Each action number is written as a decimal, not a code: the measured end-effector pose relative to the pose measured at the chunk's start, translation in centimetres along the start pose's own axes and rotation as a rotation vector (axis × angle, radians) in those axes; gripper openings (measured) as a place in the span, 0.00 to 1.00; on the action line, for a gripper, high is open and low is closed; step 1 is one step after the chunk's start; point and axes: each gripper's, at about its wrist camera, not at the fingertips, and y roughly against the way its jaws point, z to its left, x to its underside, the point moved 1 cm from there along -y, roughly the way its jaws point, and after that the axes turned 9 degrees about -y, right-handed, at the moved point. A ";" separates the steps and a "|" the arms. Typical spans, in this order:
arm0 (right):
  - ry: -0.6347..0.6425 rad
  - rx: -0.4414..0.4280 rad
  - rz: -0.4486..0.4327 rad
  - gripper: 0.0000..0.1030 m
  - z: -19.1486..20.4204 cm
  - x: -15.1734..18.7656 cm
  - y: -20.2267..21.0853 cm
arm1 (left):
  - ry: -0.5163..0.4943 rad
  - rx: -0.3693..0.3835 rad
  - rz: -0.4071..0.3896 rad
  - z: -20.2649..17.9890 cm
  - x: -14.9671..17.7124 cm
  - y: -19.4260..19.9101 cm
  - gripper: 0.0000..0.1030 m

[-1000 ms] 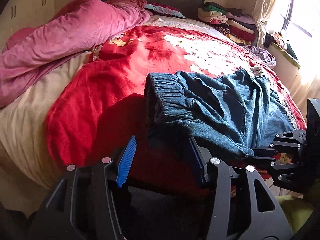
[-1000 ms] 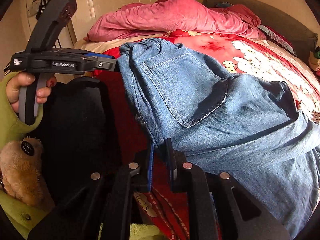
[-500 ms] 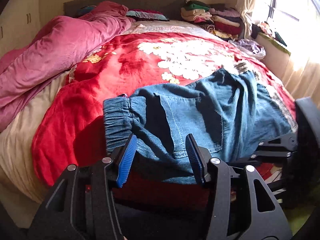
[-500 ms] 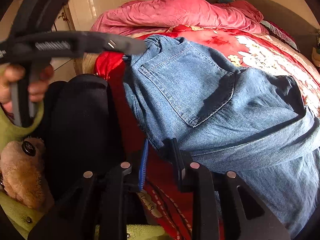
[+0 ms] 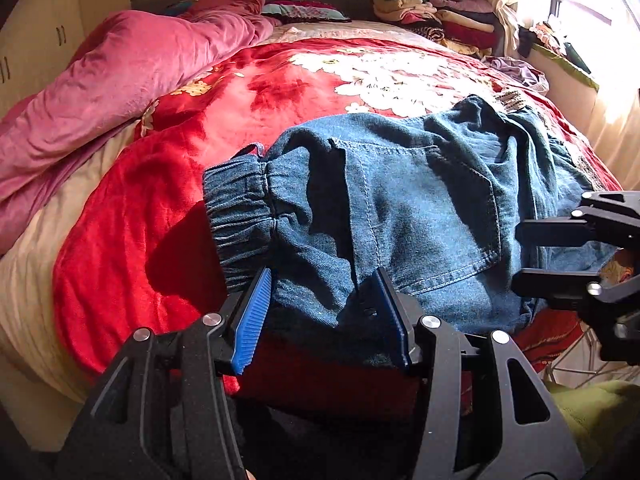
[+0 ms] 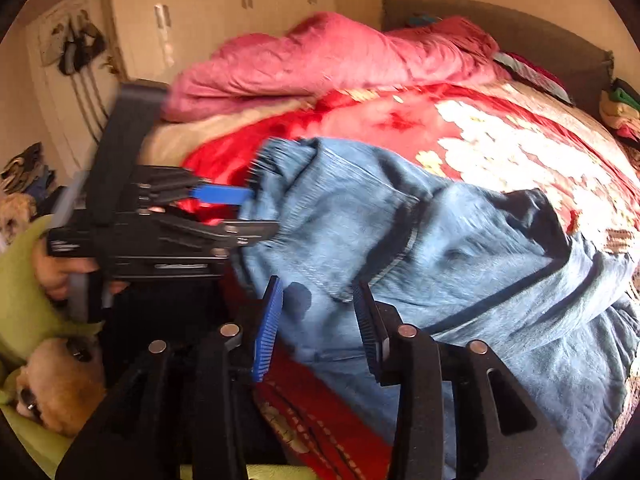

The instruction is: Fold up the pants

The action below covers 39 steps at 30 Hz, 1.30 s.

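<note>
Blue denim pants (image 5: 408,208) lie bunched on a red flowered blanket (image 5: 256,96) at the near edge of the bed, back pocket up and elastic waistband to the left. They also show in the right wrist view (image 6: 460,248). My left gripper (image 5: 322,312) is open, its jaws either side of the pants' near edge below the waistband. My right gripper (image 6: 320,324) is open at the pants' near edge by the pocket. It also shows at the right of the left wrist view (image 5: 576,252). The left gripper (image 6: 240,212) appears at the waistband in the right wrist view.
A pink duvet (image 5: 120,92) is heaped along the bed's left side. A stack of folded clothes (image 5: 436,20) sits at the far right by the headboard. A window with curtains (image 5: 580,8) is on the right. White wardrobes (image 6: 224,24) stand beyond the bed.
The right gripper has opened and let go of the pants. The pants have come down onto the blanket, pocket side up. Both grippers have moved in to the near edge.
</note>
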 end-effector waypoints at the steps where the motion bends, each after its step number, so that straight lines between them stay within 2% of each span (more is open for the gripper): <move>1: -0.027 0.022 0.051 0.35 -0.5 0.2 -1.2 | 0.003 0.003 -0.002 0.0 0.1 0.0 0.42; 2: -0.050 0.037 0.094 0.35 -1.1 0.5 -2.3 | 0.005 0.010 -0.004 0.1 0.1 0.0 0.42; 7: -0.079 0.018 0.079 0.35 -1.5 0.4 -2.3 | 0.023 0.024 -0.021 0.3 0.2 0.2 0.42; 13: -0.092 0.011 -0.004 0.37 -2.5 0.1 1.0 | 0.071 0.043 -0.089 0.6 0.2 2.5 0.42; 14: -0.098 0.022 -0.022 0.44 -2.8 -0.1 1.5 | 0.074 0.046 -0.098 0.6 0.1 2.9 0.42; 15: -0.105 0.032 -0.037 0.45 -3.2 -0.3 2.0 | 0.075 0.050 -0.106 0.5 -0.1 3.3 0.42; 20: -0.162 0.085 -0.095 0.46 -5.5 -0.8 4.1 | 0.079 0.058 -0.143 -0.1 -0.6 5.2 0.49; 22: -0.186 0.112 -0.119 0.52 -6.7 -0.9 5.0 | 0.076 0.065 -0.157 -0.3 -1.0 5.8 0.50; 24: -0.213 0.134 -0.143 0.52 -7.9 -0.9 5.9 | 0.062 0.080 -0.164 -0.9 -1.3 6.1 0.51; 32: -0.276 0.215 -0.205 0.52 -11.5 -1.3 8.1 | -0.009 0.192 -0.143 -4.6 -2.5 5.4 0.52; 35: -0.293 0.240 -0.208 0.59 -12.5 -1.3 8.2 | -0.033 0.233 -0.126 -6.0 -3.0 4.8 0.52; 39: -0.298 0.260 -0.200 0.60 -13.7 -2.0 7.7 | -0.041 0.321 -0.095 -7.6 -4.0 3.6 0.52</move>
